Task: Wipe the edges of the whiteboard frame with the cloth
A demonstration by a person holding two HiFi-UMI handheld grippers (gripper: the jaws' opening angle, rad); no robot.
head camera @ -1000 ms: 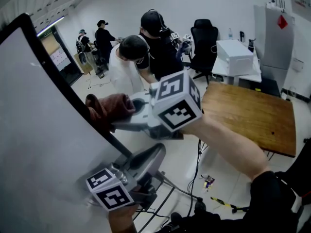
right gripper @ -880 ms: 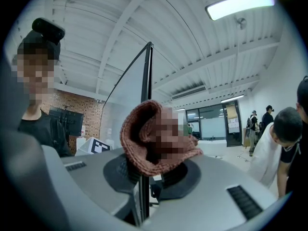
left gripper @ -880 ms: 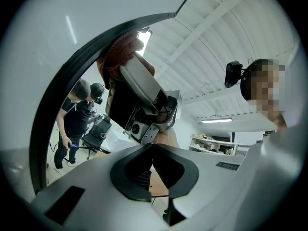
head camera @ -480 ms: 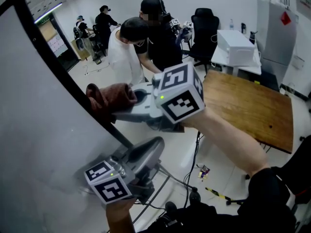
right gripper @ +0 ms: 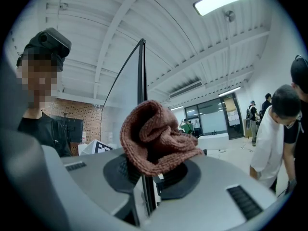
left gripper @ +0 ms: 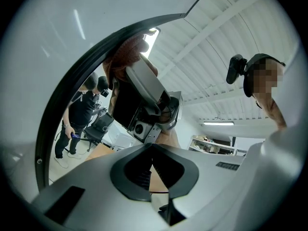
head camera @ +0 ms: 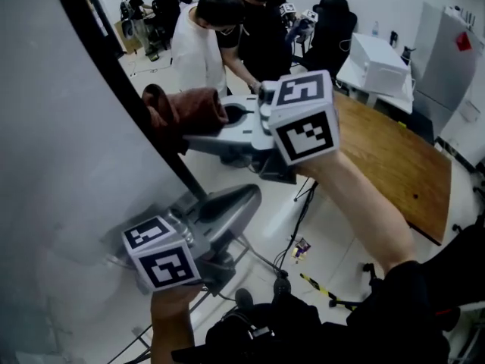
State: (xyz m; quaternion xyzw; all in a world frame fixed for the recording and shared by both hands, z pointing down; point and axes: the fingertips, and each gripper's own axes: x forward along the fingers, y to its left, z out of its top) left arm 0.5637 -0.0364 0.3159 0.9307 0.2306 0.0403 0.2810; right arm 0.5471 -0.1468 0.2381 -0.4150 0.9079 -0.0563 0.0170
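Right gripper (head camera: 198, 127): jaws clenched on the brown knit cloth (head camera: 182, 111). The cloth is a bunched wad pressed onto the black whiteboard frame (head camera: 114, 51), on the side edge and partway up its visible run.

Left gripper (head camera: 246, 197): lower down, just beside the frame, jaws closed with nothing between them. It is apart from the cloth. Contact with the frame is unclear.

Step in hand, as I read it, is dragging the cloth along this side edge. To do it well:
- Let the wad straddle the edge so the rim and both faces get wiped.
- Travel along the line of the frame and do not stray onto the white board (head camera: 53, 165).
- Use even pressure and a firm grip, because a loose knit wad could snag and pull out of the jaws.
- The board may rock under a push, and the left gripper looks well placed to brace it.

What each view adds:
- Right gripper view: the frame (right gripper: 141, 71) runs as a thin dark line down behind the cloth (right gripper: 154, 138) and into the gap between the 2 jaws. The wad hides this from the head view.
- Left gripper view: the pads meet at the tip and are empty. The frame (left gripper: 60, 105) arcs past on the left, and the right gripper's underside shows above.
- Head view: the only 1 that shows both grippers together. A wooden desk (head camera: 394, 165) and several people stand well apart from the work.
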